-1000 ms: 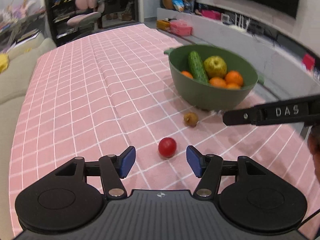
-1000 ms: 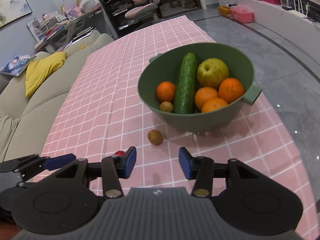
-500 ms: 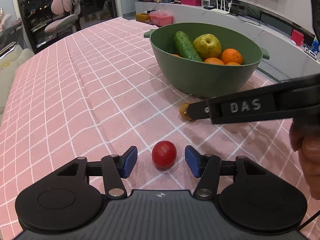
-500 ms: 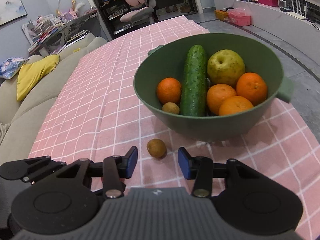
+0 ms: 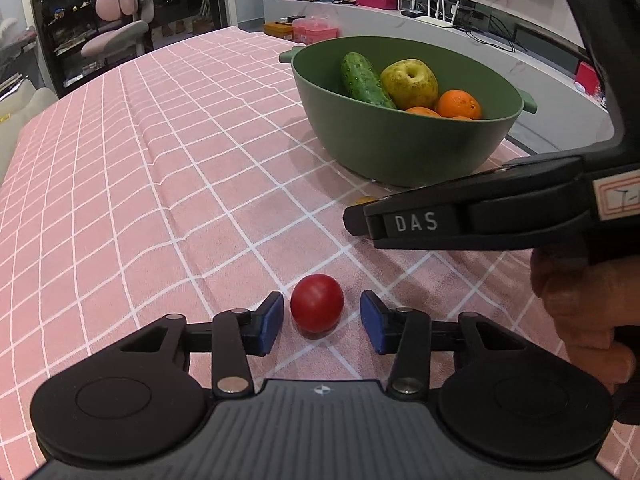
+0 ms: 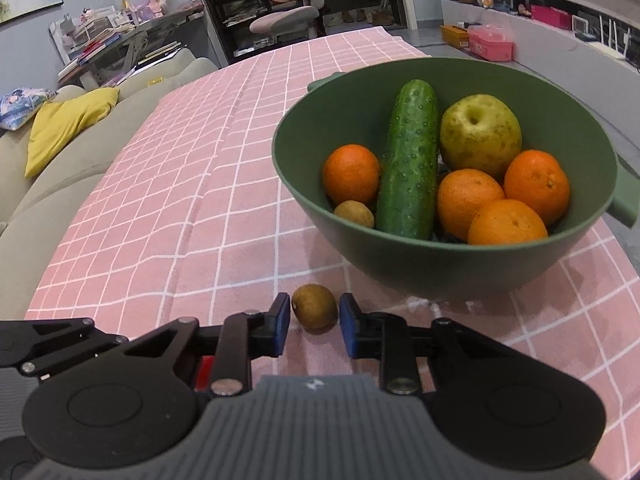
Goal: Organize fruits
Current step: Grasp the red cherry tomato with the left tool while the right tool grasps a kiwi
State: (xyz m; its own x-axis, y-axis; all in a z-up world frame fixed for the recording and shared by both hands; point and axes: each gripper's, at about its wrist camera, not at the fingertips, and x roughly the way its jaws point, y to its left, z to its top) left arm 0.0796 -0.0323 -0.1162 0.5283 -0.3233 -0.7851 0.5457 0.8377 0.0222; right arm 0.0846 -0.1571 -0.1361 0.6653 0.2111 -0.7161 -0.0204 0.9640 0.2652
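A red tomato (image 5: 317,308) lies on the pink checked cloth between the blue pads of my left gripper (image 5: 322,322), which is open with a small gap on each side. A small brown kiwi (image 6: 314,306) lies between the pads of my right gripper (image 6: 314,324), also open, the pads close to it. The green bowl (image 6: 440,272) just beyond holds a cucumber (image 6: 408,160), a yellow-green apple (image 6: 480,136), several oranges (image 6: 468,200) and a second small brown fruit (image 6: 354,213). The bowl also shows in the left wrist view (image 5: 400,144).
My right gripper's body (image 5: 480,216) crosses the left wrist view at right, held by a hand (image 5: 580,300). A beige sofa with a yellow cushion (image 6: 64,128) runs along the table's left side. The table edge and grey floor lie right of the bowl.
Both grippers have moved forward and lower. The tomato now sits between the left pads and the kiwi between the right pads. The right pads have narrowed a little.
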